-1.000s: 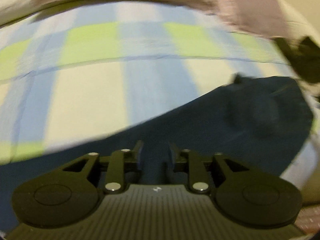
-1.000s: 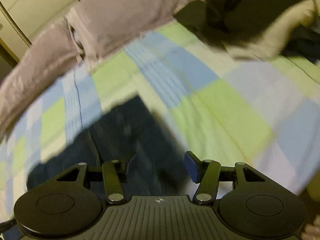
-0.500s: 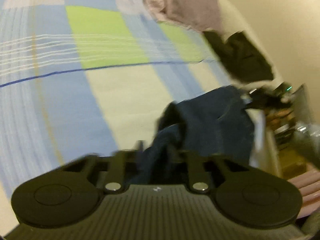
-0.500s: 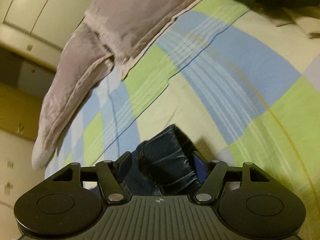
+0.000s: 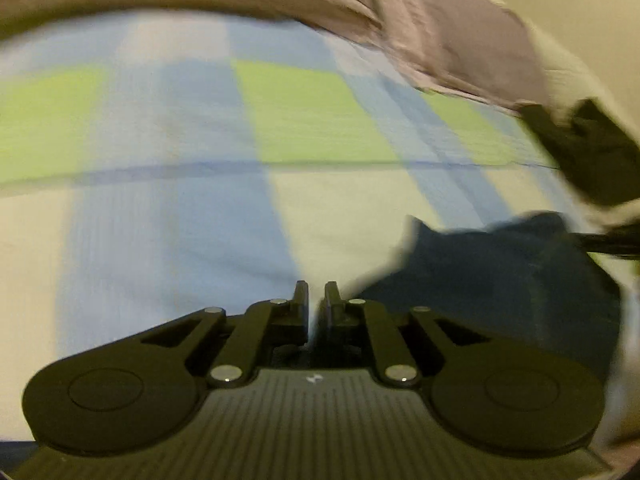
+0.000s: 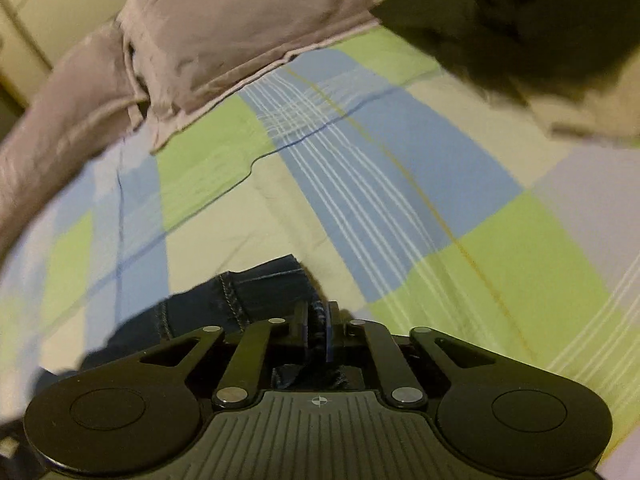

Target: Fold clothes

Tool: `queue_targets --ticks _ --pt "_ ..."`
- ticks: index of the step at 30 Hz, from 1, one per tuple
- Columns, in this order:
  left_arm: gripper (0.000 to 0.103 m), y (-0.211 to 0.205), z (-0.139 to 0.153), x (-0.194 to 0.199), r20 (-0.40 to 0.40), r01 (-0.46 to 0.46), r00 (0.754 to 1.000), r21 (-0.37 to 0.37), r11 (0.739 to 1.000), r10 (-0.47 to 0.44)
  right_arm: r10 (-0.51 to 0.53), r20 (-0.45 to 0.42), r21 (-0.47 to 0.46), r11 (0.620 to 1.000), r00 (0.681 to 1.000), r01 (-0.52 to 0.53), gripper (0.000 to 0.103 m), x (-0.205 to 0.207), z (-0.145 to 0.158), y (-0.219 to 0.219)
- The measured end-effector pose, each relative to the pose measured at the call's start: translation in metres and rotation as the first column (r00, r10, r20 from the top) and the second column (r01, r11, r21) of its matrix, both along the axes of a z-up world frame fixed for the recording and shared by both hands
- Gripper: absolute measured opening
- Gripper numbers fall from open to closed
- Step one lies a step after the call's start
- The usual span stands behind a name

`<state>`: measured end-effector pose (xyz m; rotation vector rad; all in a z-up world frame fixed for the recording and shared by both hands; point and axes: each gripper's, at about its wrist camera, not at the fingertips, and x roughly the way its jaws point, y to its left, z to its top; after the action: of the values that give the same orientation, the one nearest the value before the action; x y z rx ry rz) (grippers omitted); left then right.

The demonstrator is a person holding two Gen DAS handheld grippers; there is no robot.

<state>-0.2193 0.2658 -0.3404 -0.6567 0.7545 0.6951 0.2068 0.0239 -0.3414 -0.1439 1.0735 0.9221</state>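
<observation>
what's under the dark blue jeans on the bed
The jeans lie on the checked bedsheet, whose blue, green and cream squares run out from beneath them. Whatever sits directly under the denim is covered; the right gripper pinches its edge.

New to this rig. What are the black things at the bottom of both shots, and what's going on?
They are two handheld grippers; a person holds one in each hand, and each carries a fisheye camera looking along its fingers. In the left view, the left gripper has its fingers nearly together with nothing seen between them. In the right view, the right gripper pinches the dark blue jeans. Both are over a checked bedsheet. A grey pillow and dark clothes lie further back.
</observation>
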Motion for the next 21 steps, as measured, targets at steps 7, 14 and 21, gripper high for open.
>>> queue_targets --ticks 7,14,21 --pt "0.003 -0.025 0.04 -0.011 0.139 0.093 0.986 0.001 0.996 -0.092 0.122 0.216 -0.048 0.992 0.969 -0.114 0.015 -0.047 0.019 0.016" --pt "0.002 -0.022 -0.006 0.009 0.082 0.105 0.991 -0.012 0.994 -0.104 0.241 0.327 -0.155 0.968 0.914 -0.199 0.015 -0.073 -0.011 0.021" --pt "0.003 -0.067 0.005 -0.075 0.032 0.093 0.995 0.028 0.995 -0.094 0.166 0.333 -0.141 0.982 0.928 -0.125 0.015 -0.095 0.015 -0.04"
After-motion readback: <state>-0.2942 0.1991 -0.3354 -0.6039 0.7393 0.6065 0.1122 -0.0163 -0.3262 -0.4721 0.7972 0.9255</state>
